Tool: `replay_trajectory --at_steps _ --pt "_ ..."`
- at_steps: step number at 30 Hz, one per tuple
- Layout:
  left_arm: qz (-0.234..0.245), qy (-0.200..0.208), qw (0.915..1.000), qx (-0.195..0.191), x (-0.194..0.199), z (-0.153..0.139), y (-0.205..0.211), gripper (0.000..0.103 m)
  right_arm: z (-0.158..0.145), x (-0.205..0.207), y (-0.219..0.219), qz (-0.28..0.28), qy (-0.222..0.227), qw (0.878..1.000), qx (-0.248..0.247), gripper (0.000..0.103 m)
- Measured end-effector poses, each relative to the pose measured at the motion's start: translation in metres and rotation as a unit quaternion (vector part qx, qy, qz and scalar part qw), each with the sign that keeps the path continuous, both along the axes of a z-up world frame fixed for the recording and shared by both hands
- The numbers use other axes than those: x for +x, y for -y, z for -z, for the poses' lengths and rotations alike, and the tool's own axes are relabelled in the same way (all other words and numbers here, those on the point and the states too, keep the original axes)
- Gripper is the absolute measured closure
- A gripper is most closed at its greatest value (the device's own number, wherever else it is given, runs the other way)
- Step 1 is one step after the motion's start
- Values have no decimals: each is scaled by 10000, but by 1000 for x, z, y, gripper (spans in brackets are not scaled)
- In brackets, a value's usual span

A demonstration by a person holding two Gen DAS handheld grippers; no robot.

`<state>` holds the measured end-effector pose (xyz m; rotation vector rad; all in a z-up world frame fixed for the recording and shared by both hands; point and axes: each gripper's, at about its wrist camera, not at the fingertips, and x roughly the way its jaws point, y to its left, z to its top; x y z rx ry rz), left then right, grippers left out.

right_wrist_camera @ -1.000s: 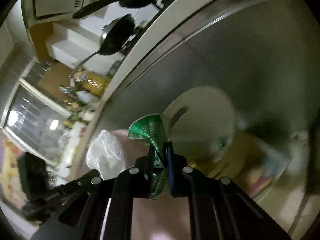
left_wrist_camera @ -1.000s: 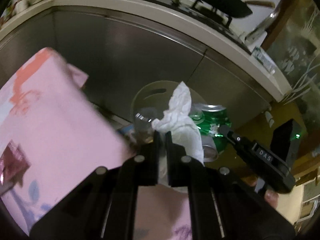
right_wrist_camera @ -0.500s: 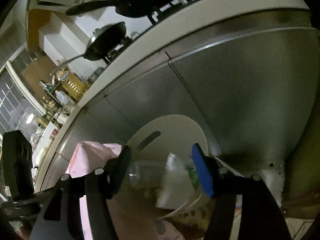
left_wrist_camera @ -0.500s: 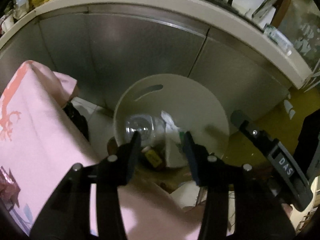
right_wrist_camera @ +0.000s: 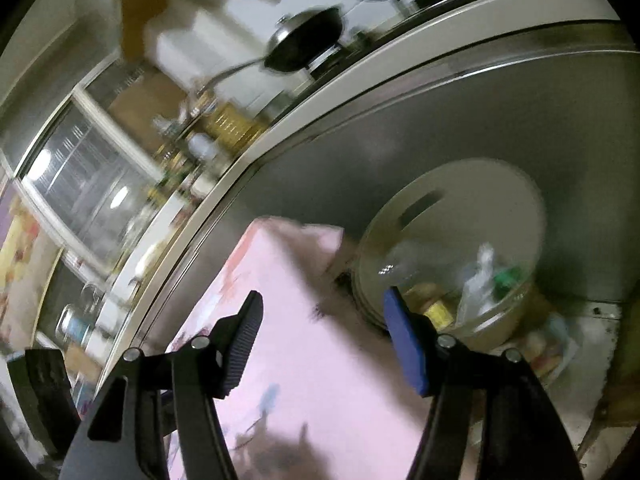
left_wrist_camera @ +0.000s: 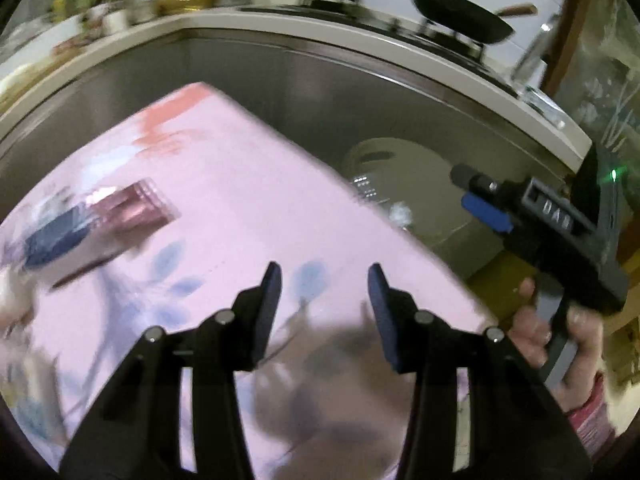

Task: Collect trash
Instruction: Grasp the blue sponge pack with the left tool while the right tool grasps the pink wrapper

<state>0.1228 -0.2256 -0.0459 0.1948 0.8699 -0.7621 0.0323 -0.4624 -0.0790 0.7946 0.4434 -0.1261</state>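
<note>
1. The trash bin (right_wrist_camera: 452,248), cream and round, stands on the floor against the steel cabinet (right_wrist_camera: 500,112), with a white tissue (right_wrist_camera: 478,280) and green can (right_wrist_camera: 508,278) inside.
2. Beside it lies the pink tablecloth (left_wrist_camera: 224,216).
3. The left gripper (left_wrist_camera: 324,280) hangs over the cloth, jaws apart and empty.
4. The right gripper (right_wrist_camera: 324,320) is likewise spread, holding nothing.

A round cream trash bin (right_wrist_camera: 460,216) stands ahead and right of the right gripper (right_wrist_camera: 322,344), holding a crumpled white tissue (right_wrist_camera: 478,280), a green can (right_wrist_camera: 508,280) and a clear bottle (right_wrist_camera: 400,264).
</note>
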Motion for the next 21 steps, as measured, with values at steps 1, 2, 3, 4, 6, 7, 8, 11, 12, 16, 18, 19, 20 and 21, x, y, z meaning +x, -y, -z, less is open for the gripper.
replay_trajectory --at_steps 1,2,3,4,6,7,8,11,12,16,18,19,20,21 --pt "-124 50 9999 20 -2 0 -16 60 -1 5 -11 -170 -20 9998 26 42" --pt "-337 122 9993 41 -5 0 -41 60 -1 11 -26 -376 -63 9993 34 42" --pt "-499 182 9986 61 -7 0 -60 60 -2 17 -42 -564 -106 9984 -3 42" --pt "-735 303 9968 113 -10 0 -83 55 -3 22 -55 -690 -131 9975 -43 42" --pt "-1397 714 9872 284 -14 -2 -131 40 -4 35 -89 -1069 -234 9939 -136 42" --pt "-1710 938 9800 404 -16 -2 -152 34 -3 41 -106 -1257 -291 9915 -169 42" --pt "-1952 1109 9731 521 -16 -2 -169 29 -4 46 -117 -1400 -331 9894 -191 42" --pt "-2758 1579 9420 1077 -10 10 -216 19 -2 64 -162 -1939 -486 9792 -353 42" --pt "-2923 1586 9346 1261 -4 17 -228 19 -2 68 -171 -2041 -518 9767 -420 42" --pt "-3042 1241 9347 1356 14 34 -247 18 -11 97 -199 -2293 -559 9681 -843 42" --pt "-2985 1088 9390 1317 21 42 -247 17 -18 111 -204 -2314 -542 9654 -1070 42" --pt "-2958 1067 9404 1294 22 45 -247 16 -19 116 -207 -2320 -541 9636 -1216 42" --pt "-2925 1054 9416 1292 24 49 -249 16 -21 124 -209 -2322 -538 9613 -1380 41" --pt "-2891 1055 9428 1284 24 51 -248 15 -25 135 -211 -2325 -528 9579 -1600 41"
